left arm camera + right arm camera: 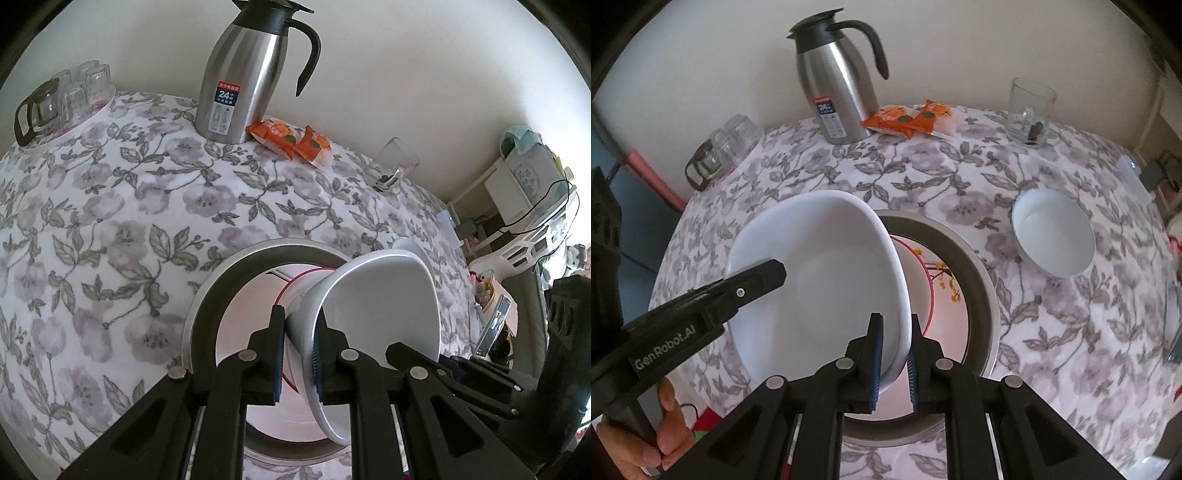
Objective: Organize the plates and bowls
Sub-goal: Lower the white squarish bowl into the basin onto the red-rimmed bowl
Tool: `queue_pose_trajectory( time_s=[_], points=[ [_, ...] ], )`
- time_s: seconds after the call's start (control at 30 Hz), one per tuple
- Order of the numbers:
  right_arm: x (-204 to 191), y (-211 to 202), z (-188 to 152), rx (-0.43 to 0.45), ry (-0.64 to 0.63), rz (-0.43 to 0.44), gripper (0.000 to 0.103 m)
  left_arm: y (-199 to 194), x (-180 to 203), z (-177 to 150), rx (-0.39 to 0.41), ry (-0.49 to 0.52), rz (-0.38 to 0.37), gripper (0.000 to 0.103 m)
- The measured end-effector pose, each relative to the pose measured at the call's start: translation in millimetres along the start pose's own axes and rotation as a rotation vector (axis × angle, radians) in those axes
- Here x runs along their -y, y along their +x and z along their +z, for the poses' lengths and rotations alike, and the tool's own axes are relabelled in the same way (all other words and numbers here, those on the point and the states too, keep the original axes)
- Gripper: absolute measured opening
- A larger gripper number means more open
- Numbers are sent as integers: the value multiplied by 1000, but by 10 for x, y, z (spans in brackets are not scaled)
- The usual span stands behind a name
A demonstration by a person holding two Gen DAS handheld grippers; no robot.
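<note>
I have the white glazed ceramic bowl [820, 273] pinched at two places on its rim, tilted on edge above the round metal tray [982, 295]. My right gripper [894, 325] has its jaws drawn narrow on the near rim, one blue pad inside the bowl and one outside. My left gripper [300, 317] clamps the wall of the same bowl just as tightly; from the right wrist camera I see only one black finger [757, 277] of it reaching in over the far rim, its tip cut off from me by the bowl wall.

Under the bowl, inside the tray, sits a shallow dish with a red rim line [931, 291] and small yellow flowers painted on it. The left view shows just a sliver of that red line, and the flowers not at all. The bowl hides most of the dish in both views, so I cannot tell whether they touch.

Only the right view gives me the second plain white bowl [1054, 236], upright on the grey floral tablecloth [923, 166], well apart to the right. The left view catches just its edge.

Further back stand a brushed steel vacuum jug with a black handle [243, 74], two orange snack packets [291, 138] just beside it, a clear glass mug [1030, 110], and a blurred cluster of upturned glasses [74, 92] on a white tray.
</note>
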State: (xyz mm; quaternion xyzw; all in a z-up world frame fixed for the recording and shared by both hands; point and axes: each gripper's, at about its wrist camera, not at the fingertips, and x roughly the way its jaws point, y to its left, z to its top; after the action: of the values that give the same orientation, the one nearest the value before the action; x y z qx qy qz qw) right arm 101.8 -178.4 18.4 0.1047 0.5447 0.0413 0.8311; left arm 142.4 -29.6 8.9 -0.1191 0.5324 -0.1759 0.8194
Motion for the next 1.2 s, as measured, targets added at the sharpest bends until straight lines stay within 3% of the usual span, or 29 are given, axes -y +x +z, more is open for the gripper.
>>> queue_pose_trajectory(
  time_s=[0.57, 1.2],
  points=[
    [43, -15, -12, 11, 85, 26, 16, -8, 31, 43, 12, 19, -4, 14],
    [140, 168, -39, -53, 135, 41, 16, 248, -32, 113, -47, -33, -13, 14]
  ],
)
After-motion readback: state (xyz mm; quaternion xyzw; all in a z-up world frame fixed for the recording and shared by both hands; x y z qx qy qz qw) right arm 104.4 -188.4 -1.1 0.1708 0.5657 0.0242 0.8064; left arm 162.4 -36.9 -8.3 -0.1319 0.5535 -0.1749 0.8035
